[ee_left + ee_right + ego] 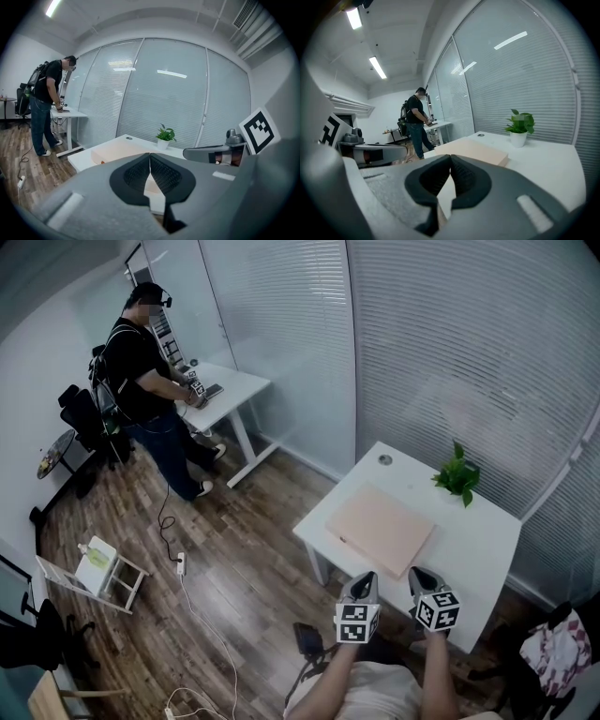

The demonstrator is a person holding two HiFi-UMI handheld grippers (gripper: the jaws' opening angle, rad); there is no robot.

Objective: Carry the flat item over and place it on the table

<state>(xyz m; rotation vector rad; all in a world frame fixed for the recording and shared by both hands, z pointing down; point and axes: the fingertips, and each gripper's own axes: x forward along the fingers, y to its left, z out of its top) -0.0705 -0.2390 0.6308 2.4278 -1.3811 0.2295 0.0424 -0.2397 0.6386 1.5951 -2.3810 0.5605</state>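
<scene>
A flat pale peach board (380, 527) lies on the white table (473, 549), toward its left half. In the left gripper view the board (117, 151) shows beyond the jaws; in the right gripper view the board (476, 151) lies just ahead. My left gripper (364, 585) hovers at the table's near edge, jaws shut and empty. Beside it, my right gripper (421, 577) is shut too, with nothing between its pads. Both sit a little short of the board's near edge. The left gripper (149, 161) and right gripper (451, 165) show their pads pressed together.
A small potted plant (457, 474) stands at the table's far right. A person (145, 381) works at another white desk (230, 390) at the back left. A cable (202, 610) runs over the wood floor, a white rack (98, 570) at left. Glass walls with blinds behind.
</scene>
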